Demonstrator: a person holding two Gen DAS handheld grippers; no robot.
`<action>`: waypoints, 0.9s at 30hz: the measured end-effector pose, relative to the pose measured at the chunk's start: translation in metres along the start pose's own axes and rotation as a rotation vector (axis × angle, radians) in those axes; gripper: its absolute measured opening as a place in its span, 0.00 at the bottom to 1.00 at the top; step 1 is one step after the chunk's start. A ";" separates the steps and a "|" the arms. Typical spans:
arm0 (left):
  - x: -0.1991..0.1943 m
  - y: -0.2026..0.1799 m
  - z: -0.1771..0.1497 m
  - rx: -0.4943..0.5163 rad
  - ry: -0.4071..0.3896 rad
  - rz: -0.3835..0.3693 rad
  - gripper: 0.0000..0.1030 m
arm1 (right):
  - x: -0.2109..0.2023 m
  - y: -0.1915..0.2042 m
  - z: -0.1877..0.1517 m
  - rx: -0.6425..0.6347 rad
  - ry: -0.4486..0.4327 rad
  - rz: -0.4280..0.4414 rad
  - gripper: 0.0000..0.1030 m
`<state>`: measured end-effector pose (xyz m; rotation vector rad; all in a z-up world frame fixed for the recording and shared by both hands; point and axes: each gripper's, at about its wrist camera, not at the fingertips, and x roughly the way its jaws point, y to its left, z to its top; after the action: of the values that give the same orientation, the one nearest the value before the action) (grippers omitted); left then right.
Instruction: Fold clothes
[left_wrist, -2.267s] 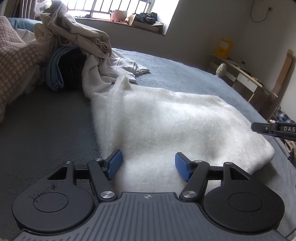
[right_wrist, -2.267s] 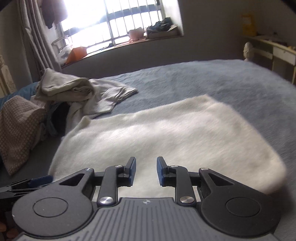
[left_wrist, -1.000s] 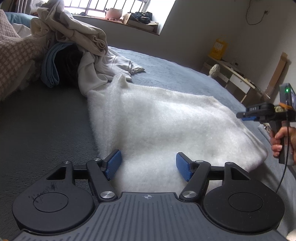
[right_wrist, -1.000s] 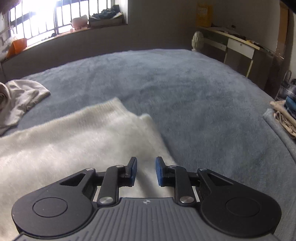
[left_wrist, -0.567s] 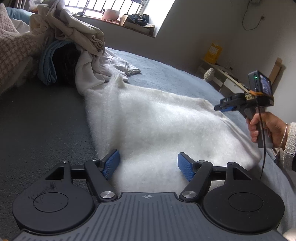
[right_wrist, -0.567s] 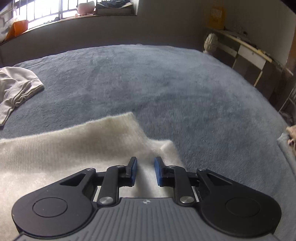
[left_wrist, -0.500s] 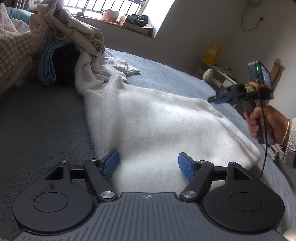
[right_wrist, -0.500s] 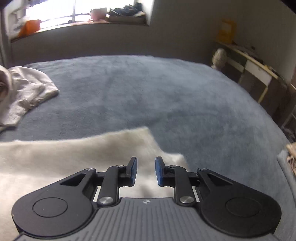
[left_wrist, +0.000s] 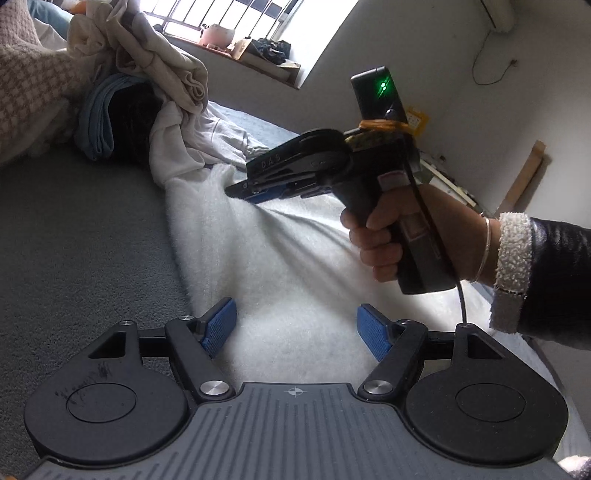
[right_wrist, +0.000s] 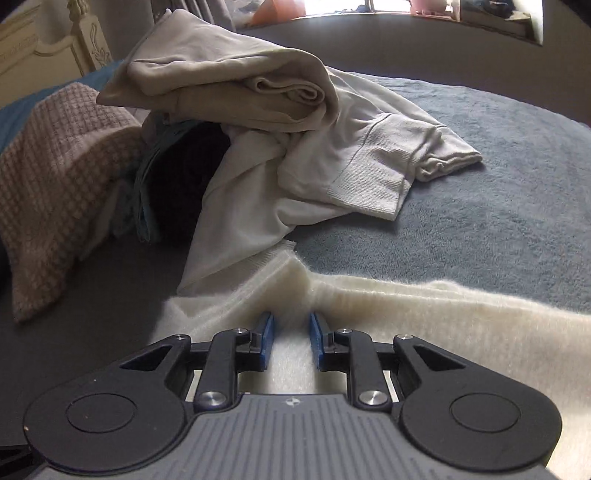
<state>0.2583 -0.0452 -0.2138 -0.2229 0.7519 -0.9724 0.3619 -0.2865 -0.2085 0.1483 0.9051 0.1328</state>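
Both grippers over white fleece (left_wrist: 295, 258), right gripper (right_wrist: 290, 339) now at far corner, left gripper (left_wrist: 297, 328) jaws widened.

Your right hand (left_wrist: 384, 236) and the right gripper (left_wrist: 240, 192) cover the far part of the white fluffy garment (left_wrist: 280, 266), so you cannot see its far edge there. The pile of clothes (right_wrist: 229, 92) hides a dark item (right_wrist: 181, 177) under it; what it is you cannot tell. The checked blanket (right_wrist: 55, 177) is cut off by the left edge. Small things on the windowsill (left_wrist: 258, 48) are too small to tell.
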 end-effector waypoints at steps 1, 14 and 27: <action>0.000 0.000 0.000 -0.005 -0.001 -0.004 0.71 | -0.003 0.002 0.003 -0.003 0.003 -0.007 0.22; -0.004 0.000 -0.001 -0.029 -0.006 0.005 0.71 | 0.007 0.042 0.003 -0.038 -0.001 0.037 0.23; -0.001 0.004 0.006 -0.130 0.016 0.029 0.70 | -0.215 -0.092 -0.076 0.385 -0.202 -0.188 0.23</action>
<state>0.2649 -0.0432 -0.2110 -0.3165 0.8320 -0.9001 0.1754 -0.4095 -0.1060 0.4250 0.7303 -0.2301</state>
